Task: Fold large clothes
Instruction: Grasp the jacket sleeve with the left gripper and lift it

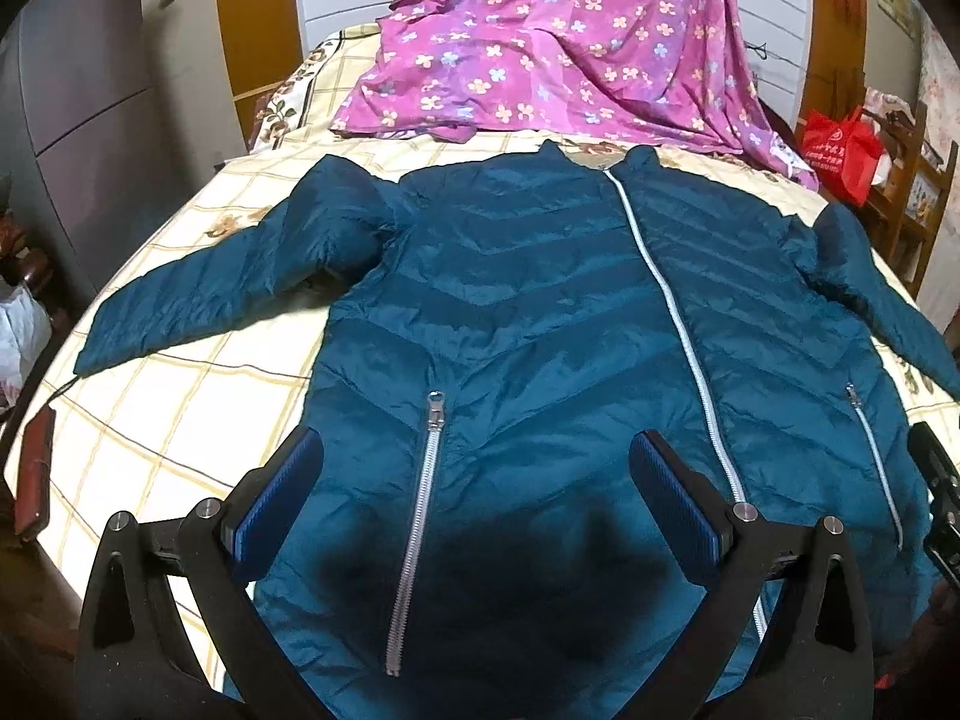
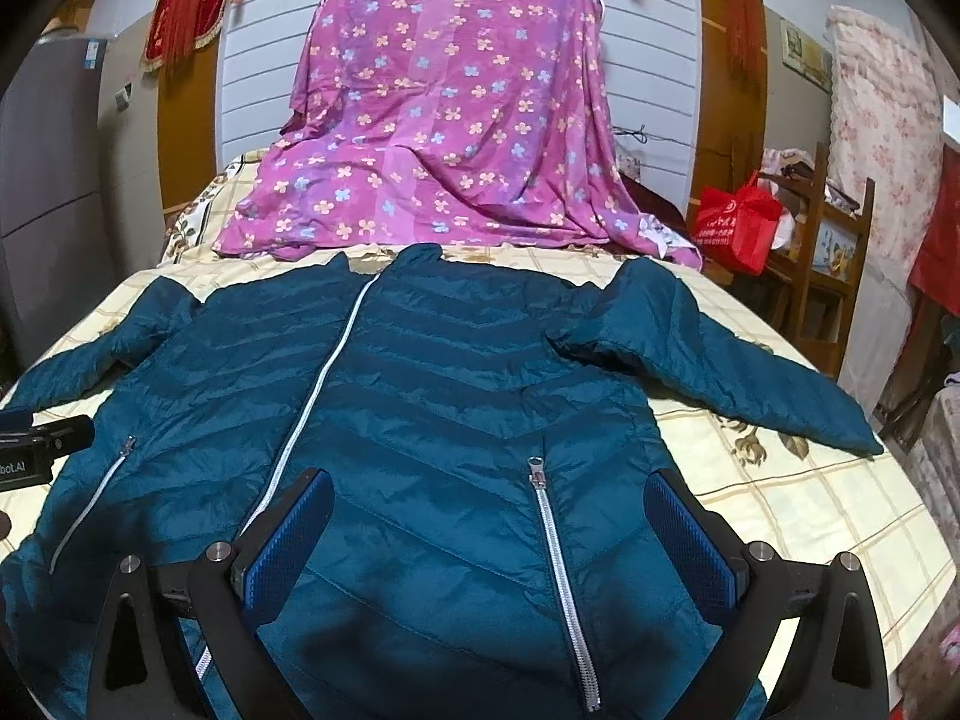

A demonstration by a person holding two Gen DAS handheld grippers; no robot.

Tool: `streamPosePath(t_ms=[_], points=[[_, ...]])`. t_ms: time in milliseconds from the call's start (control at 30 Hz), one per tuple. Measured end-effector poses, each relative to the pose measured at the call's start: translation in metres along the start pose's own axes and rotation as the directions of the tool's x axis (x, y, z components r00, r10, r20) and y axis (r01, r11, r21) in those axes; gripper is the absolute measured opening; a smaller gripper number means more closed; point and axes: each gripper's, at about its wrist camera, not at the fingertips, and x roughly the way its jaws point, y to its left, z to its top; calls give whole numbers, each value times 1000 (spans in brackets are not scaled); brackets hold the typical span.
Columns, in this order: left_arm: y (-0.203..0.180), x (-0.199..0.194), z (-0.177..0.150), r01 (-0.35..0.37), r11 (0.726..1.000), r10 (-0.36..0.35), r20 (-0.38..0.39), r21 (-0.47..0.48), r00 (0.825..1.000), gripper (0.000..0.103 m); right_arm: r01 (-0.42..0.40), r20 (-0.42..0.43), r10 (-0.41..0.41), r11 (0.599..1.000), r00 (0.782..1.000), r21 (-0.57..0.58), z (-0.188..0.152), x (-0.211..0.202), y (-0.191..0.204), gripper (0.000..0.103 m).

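Observation:
A teal quilted puffer jacket (image 1: 540, 312) (image 2: 432, 396) lies flat and face up on the bed, zipped shut with a white centre zipper, both sleeves spread outward. My left gripper (image 1: 477, 480) hovers open above the jacket's lower left front, its blue pads either side of a pocket zipper (image 1: 420, 510). Over the lower right front my right gripper (image 2: 489, 519) is open too, straddling the other pocket zipper (image 2: 561, 576). Nothing is held in either one. The right gripper's edge (image 1: 936, 492) shows in the left wrist view, and the left gripper's body (image 2: 36, 444) in the right wrist view.
The bed has a cream checked sheet (image 1: 180, 414) (image 2: 798, 492). A purple flowered cloth (image 1: 540, 42) (image 2: 456, 120) drapes over the headboard end. A red bag (image 2: 735, 222) and wooden shelf stand right of the bed; a grey fridge (image 1: 78, 90) stands left. A dark red flat object (image 1: 33, 474) lies at the bed's left edge.

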Motion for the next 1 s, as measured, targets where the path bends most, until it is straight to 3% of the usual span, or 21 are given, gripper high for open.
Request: streamPosePath(t_ms=[267,433,567,667,733,833,900,1000], points=[[16,9,-4,34,999,-35,-18,-17,999,103,5,-4,-5,1000,1000,-13,-3,0,0,103],[56,22,4,-47,998,46,-23,-42,999,103,4,-9,-4,1000,1000,-20,-4,1,3,103],[127,36,19,-108,984,105,-30,-142,994,103,7,-11,-7,1000,1000,-30,-5,3,5,103],[203,52,36,-177,948,170,-50,-265,984,103,5,-20,-6,999,1000,-34,-6,4,6,103],[259,64,50,-267,905,253,-87,-330,964,103,7,-20,-7,999,1000,-39,-5,5,6,103],[329,88,65,-386,852,350,-163,-353,922,103,5,-23,-6,999,1000,-47,-5,6,8,103],[368,104,68,-492,811,443,-215,-317,870,103,4,-25,-6,999,1000,-53,-5,8,10,103],[407,126,60,-513,792,443,-265,-332,856,103,4,-34,-6,998,999,-62,-5,11,14,103]])
